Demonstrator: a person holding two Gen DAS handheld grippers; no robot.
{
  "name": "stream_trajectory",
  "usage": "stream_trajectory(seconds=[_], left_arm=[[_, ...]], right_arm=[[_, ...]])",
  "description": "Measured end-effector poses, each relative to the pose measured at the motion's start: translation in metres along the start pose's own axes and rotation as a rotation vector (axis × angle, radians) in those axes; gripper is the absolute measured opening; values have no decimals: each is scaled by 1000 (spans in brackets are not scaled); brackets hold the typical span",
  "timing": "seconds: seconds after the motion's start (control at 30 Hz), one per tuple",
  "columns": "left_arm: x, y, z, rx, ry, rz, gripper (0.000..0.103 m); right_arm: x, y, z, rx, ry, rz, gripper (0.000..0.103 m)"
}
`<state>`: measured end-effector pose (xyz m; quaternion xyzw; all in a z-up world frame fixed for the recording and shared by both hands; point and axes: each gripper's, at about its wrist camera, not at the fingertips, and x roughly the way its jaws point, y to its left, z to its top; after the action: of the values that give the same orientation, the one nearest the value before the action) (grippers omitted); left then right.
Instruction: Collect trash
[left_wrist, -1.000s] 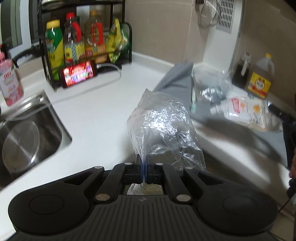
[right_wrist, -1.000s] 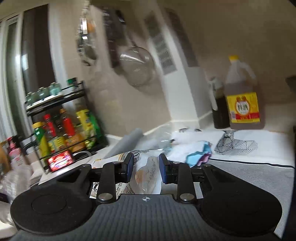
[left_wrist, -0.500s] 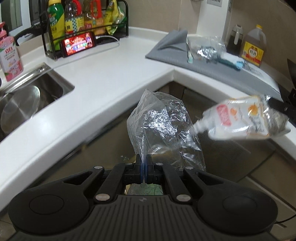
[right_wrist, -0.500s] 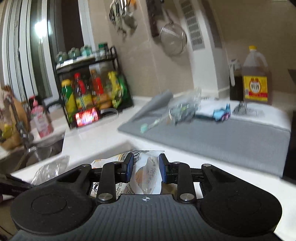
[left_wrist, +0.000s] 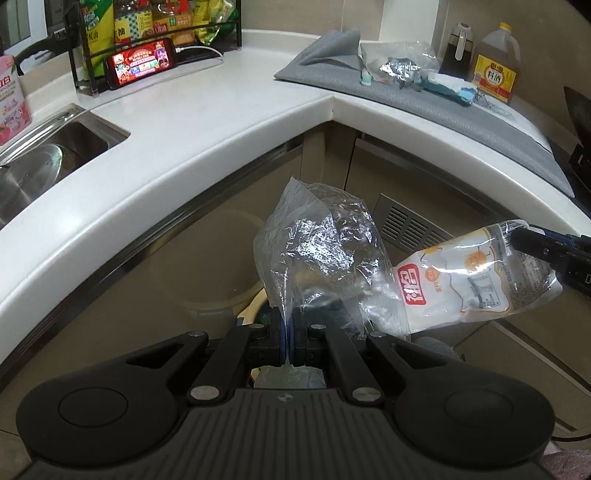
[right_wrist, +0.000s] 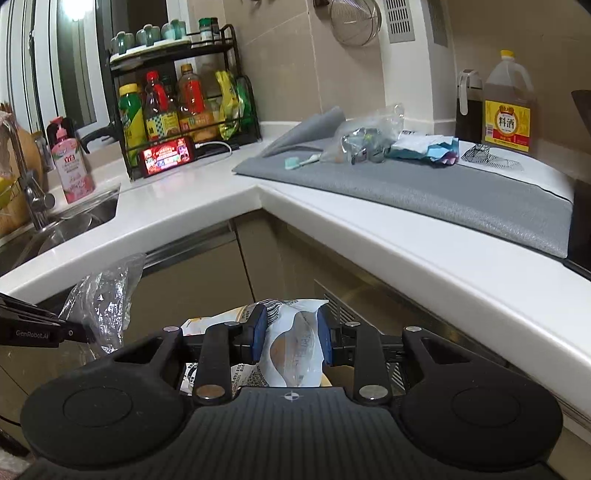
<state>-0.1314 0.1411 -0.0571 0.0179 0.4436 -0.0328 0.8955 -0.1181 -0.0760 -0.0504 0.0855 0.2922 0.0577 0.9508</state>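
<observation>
My left gripper (left_wrist: 287, 338) is shut on a crumpled clear plastic bag (left_wrist: 317, 254), held below counter height in front of the cabinets; the bag also shows in the right wrist view (right_wrist: 101, 295). My right gripper (right_wrist: 291, 332) is shut on a white printed food wrapper (right_wrist: 291, 343); the wrapper also shows at the right of the left wrist view (left_wrist: 469, 280), just right of the clear bag. More trash lies on the grey mat (right_wrist: 424, 184): a clear bag with foil (right_wrist: 365, 142), a blue-white wrapper (right_wrist: 424, 147) and a toothbrush (right_wrist: 301, 160).
A white corner counter (left_wrist: 207, 122) curves around me, with a steel sink (left_wrist: 44, 162) at left. A rack of bottles (right_wrist: 181, 110), a lit phone (right_wrist: 168, 157) and an oil jug (right_wrist: 508, 107) stand on it. A round bin rim (left_wrist: 218, 299) shows below the left gripper.
Both grippers have pulled back from the counter and dropped below its edge, each carrying its piece of trash. The wrapper has come closer to the clear bag.
</observation>
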Motion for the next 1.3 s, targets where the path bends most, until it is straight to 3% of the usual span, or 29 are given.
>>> stream_trajectory(seconds=[0.77, 1.3], left_arm=[[29, 3, -3, -5, 80, -36, 2], [88, -5, -3, 13, 247, -116, 2]], right_arm=[[30, 5, -5, -12, 85, -47, 32], [74, 3, -21, -43, 177, -96, 32]])
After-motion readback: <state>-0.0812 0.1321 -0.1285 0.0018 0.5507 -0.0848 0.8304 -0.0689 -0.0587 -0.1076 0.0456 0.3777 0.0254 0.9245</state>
